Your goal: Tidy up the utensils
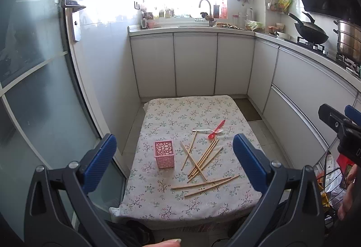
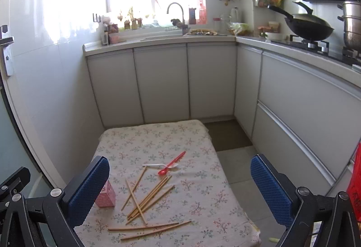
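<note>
A low table with a floral cloth [image 1: 171, 111] [image 2: 144, 134] holds a pink perforated holder [image 1: 164, 154] [image 2: 106, 197], standing upright at the left. Several wooden chopsticks [image 1: 203, 156] [image 2: 149, 199] lie scattered to its right. A red spoon [image 1: 217, 129] [image 2: 172, 162] and a white spoon [image 1: 204, 131] [image 2: 155, 165] lie behind them. My left gripper [image 1: 174, 160] is open and empty, held above and short of the table. My right gripper [image 2: 180, 188] is open and empty, also held back above the table; it shows at the right edge of the left wrist view [image 1: 338, 120].
White cabinets [image 1: 194, 64] stand behind the table, with a sink and tap [image 1: 206, 7] on the counter. A wok [image 2: 306, 25] and steel pots [image 2: 352, 23] sit on the stove at right. A glass door [image 1: 33, 89] is at left. A brown floor mat [image 2: 227, 134] lies beside the table.
</note>
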